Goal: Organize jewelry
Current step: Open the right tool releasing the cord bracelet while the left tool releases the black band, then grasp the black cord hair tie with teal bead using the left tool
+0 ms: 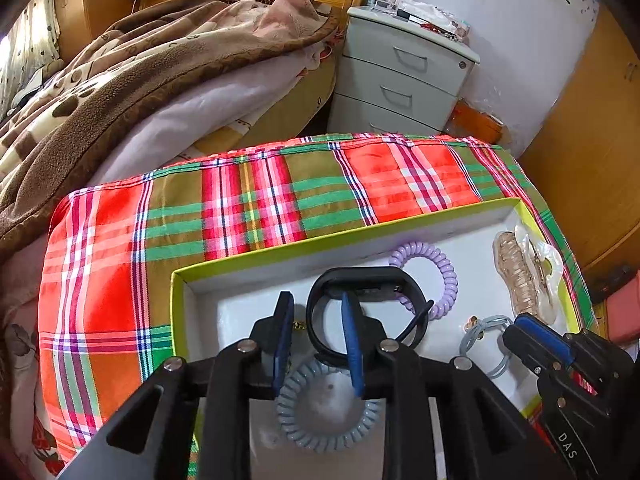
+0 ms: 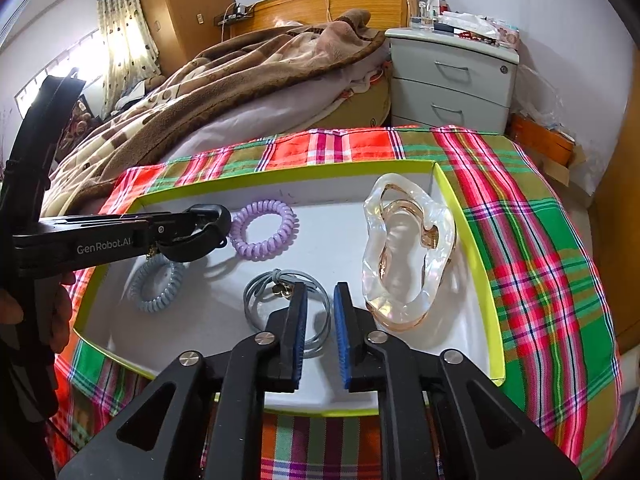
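A shallow white box with a lime-green rim (image 1: 280,246) (image 2: 280,176) lies on a plaid cloth. In it are a black wristband (image 1: 360,280) (image 2: 200,236), a lilac coil tie (image 1: 436,272) (image 2: 264,236), a blue-grey coil tie (image 1: 328,428) (image 2: 158,284), a grey elastic tie with a gold charm (image 1: 486,336) (image 2: 272,284) and a clear hair claw (image 1: 524,276) (image 2: 408,252). My left gripper (image 1: 318,304) (image 2: 208,224) is open, its right finger inside the wristband's loop, over the box. My right gripper (image 2: 320,296) (image 1: 520,324) is open and empty just above the grey elastic tie.
The plaid cloth (image 1: 240,200) covers a raised surface beside a bed with a brown blanket (image 1: 120,80). A grey drawer unit (image 1: 400,76) stands behind. A wooden door (image 1: 592,160) is at the right.
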A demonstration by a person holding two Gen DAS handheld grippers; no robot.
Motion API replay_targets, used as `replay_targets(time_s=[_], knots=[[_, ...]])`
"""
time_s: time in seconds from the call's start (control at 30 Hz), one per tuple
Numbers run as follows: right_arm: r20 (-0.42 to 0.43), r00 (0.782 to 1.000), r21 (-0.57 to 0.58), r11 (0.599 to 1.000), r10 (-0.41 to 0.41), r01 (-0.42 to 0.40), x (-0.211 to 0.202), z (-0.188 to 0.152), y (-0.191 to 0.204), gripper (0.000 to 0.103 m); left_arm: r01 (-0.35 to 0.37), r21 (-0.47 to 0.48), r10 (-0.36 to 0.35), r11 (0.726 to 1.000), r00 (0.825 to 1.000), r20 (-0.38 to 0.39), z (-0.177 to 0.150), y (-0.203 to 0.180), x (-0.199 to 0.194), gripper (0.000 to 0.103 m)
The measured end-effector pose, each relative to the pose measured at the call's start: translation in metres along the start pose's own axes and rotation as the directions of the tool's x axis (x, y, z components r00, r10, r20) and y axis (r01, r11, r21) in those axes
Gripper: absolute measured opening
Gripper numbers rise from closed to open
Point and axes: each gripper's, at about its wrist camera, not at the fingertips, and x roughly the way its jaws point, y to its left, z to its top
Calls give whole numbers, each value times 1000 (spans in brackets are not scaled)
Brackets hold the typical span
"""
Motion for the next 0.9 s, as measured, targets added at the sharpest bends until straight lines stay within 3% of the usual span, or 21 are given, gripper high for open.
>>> replay_targets(time_s=[0.13, 0.27, 0.63, 0.9], knots=[[14, 1000, 7, 1000, 5, -5, -4, 0, -1, 17, 10, -5, -10, 1000, 1000, 13, 0, 1, -8, 33], [27, 999, 10, 1000, 18, -19, -10, -1, -1, 28, 9, 1, -9, 1000, 999, 34, -2, 0, -19, 36], [66, 997, -2, 999, 35, -35, -37, -8, 3, 28, 47, 11, -48, 999, 996, 71, -16, -3, -57, 38], [78, 995, -9, 998, 59, -58, -58, -24, 7, 28, 78, -3, -77, 997, 991, 107, -46, 1, -92, 38]])
